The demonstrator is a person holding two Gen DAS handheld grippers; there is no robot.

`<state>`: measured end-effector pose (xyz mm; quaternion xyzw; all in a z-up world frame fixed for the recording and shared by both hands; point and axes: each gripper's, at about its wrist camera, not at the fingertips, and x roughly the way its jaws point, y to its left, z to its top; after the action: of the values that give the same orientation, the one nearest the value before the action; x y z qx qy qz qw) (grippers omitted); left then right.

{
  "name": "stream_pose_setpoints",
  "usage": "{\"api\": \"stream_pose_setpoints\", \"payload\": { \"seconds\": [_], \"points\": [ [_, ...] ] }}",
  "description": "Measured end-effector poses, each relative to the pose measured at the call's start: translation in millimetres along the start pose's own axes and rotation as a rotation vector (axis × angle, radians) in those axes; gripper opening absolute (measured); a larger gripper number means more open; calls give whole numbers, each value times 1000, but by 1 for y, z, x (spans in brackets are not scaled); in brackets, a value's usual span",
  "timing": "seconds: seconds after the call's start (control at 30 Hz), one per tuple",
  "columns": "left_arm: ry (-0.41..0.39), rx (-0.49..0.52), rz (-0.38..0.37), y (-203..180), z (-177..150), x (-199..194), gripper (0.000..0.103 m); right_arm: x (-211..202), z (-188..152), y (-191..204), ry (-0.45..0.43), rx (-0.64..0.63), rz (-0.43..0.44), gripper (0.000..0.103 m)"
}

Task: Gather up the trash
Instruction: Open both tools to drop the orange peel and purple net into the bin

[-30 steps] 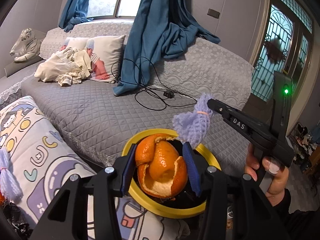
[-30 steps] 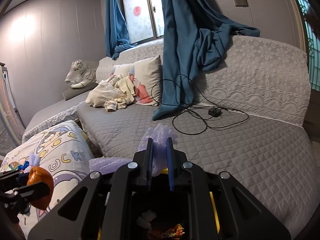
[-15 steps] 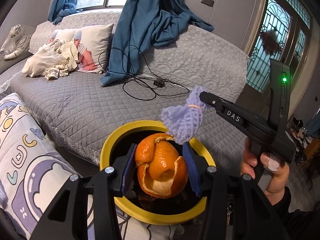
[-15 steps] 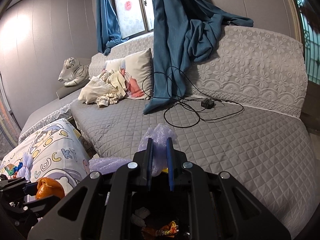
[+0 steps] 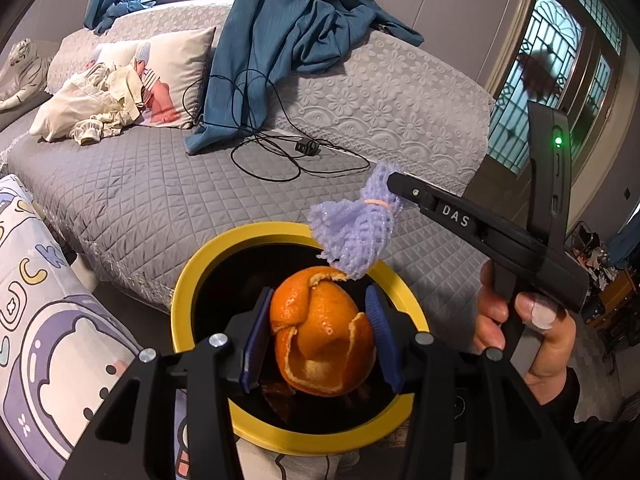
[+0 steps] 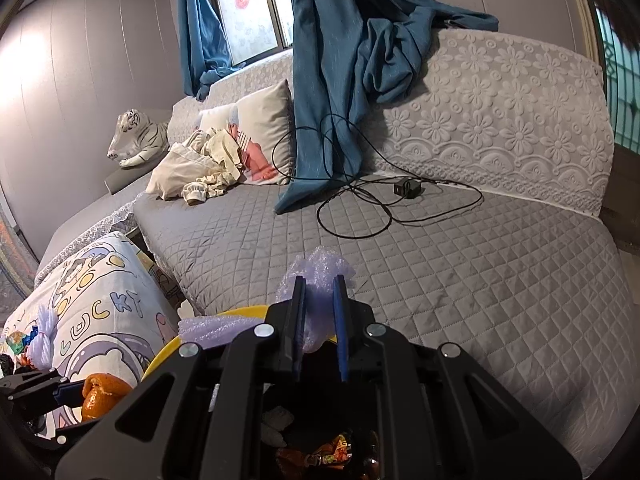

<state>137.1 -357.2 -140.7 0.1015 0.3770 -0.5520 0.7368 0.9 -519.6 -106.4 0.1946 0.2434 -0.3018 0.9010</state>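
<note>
- Orange peel [image 5: 322, 330] clamped in left gripper [image 5: 318, 330], hanging over the open mouth of the yellow-rimmed bin [image 5: 188, 280].
- Purple foam net [image 5: 354, 226] pinched tight in right gripper [image 6: 319, 322], above the bin's far rim.
- Bin already holds wrappers [image 6: 332, 454].
- Risk: net sits close to the rim, so releasing there could drop it onto the grey sofa [image 5: 160, 184]; peel may snag on a pad.

We see two matte black handheld grippers: the left gripper [image 5: 320, 334] carries blue ribbed finger pads [image 5: 379, 330] and silver pivot screws [image 5: 218, 340]. The right gripper [image 6: 319, 322] matches it; from the left camera its side reads "DAS" in white, with a green indicator light [image 5: 557, 141]. The hand [image 5: 528, 334] on it wears a dark sleeve [image 5: 588, 436].
</note>
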Motion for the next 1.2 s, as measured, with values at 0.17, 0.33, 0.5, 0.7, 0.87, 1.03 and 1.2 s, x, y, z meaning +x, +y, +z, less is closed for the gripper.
{"api": "stream_pose_setpoints", "payload": {
  "seconds": [0.17, 0.33, 0.5, 0.7, 0.87, 1.03, 1.2],
  "points": [
    [1, -12, -14, -1, 0, 3, 46, 4, -1, -1, 9, 5, 0, 13],
    [-5, -41, -40, 4, -1, 2, 56, 3, -1, -3, 1, 18, -3, 26],
    [-23, -55, -29, 9, 0, -4, 59, 1, -1, -11, -10, 51, -11, 39],
    [-61, -90, 10, 28, 3, -23, 59, -9, 2, -14, -35, 60, -18, 39],
    [-115, -120, 95, 58, 4, -57, 59, -19, 4, -5, -53, 46, 11, 39],
    [-168, -157, 206, 95, -2, -100, 69, -27, 7, 19, -65, 9, 59, 39],
    [-232, -185, 290, 125, -9, -146, 75, -37, 10, 58, -83, -45, 133, 48]
  ]
}}
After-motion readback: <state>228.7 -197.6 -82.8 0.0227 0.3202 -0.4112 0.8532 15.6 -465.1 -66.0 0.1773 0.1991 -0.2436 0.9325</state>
